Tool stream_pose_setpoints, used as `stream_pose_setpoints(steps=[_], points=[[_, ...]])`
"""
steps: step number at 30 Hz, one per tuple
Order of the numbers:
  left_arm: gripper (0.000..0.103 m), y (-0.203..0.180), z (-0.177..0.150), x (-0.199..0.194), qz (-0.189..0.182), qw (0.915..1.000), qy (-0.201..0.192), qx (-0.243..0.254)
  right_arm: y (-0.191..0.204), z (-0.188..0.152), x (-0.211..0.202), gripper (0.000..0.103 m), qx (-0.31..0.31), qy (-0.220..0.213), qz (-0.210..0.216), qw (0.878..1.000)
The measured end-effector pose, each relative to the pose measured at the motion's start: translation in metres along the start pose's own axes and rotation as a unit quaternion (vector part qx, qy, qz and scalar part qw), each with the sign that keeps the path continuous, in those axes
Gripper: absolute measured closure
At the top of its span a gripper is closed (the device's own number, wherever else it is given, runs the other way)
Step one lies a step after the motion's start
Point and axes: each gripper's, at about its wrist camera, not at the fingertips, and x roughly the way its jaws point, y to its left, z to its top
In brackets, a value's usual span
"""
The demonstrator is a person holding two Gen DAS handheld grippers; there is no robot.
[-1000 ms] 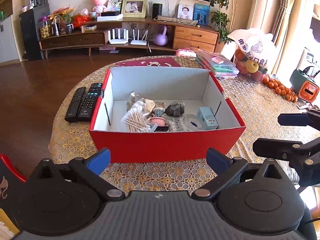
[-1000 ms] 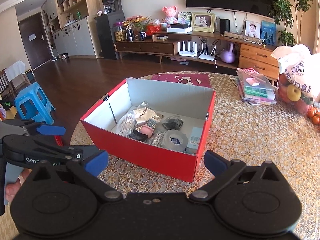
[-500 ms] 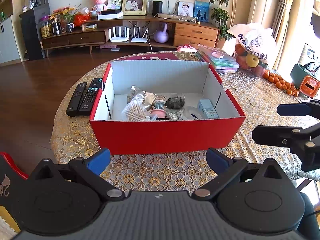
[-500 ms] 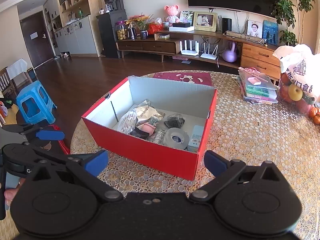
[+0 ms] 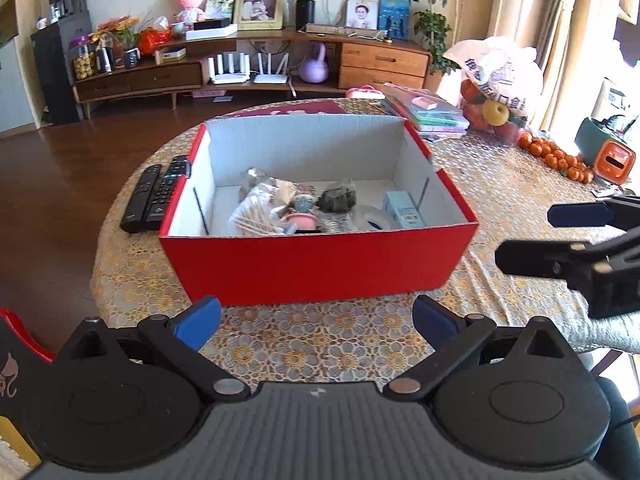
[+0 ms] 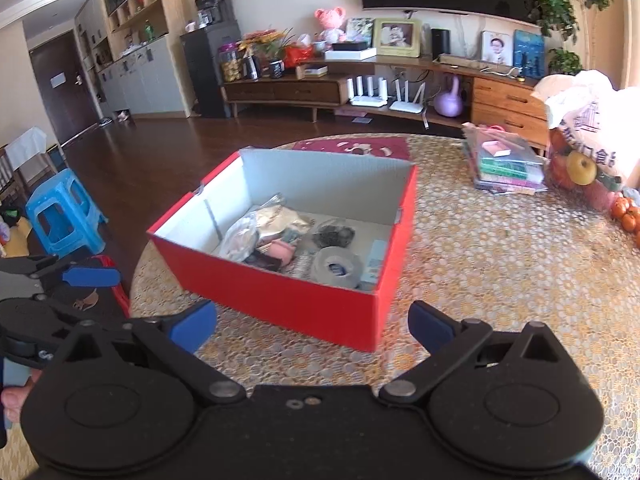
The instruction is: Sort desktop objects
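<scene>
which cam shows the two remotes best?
Left wrist: both black remotes lie in full view on the tablecloth, just left of the red box. Right wrist shows none of them; that box's wall hides that spot.

Open box top, bare cloth in front and to the right

The red box [image 5: 316,268] stands open-topped on the worktop [image 5: 504,200], its walls ringing clutter packed toward the near side; the far half of its floor is bare. Two remotes [image 5: 154,198] lie just beside its left wall. Books [image 6: 508,168], a fruit bag [image 6: 584,148] and oranges [image 5: 556,158] crowd the far right edge. The strip before the box is free.
</scene>
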Motion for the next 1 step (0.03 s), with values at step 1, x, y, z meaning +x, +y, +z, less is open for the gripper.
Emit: stream_pose_setpoints(steps=[1], points=[[0.001,-0.0013,0.0001,0.0004,-0.007,1.0,0.001,-0.001,-0.0083,-0.0013,-0.0016,0.0,0.007,-0.008,-0.009,1.0]])
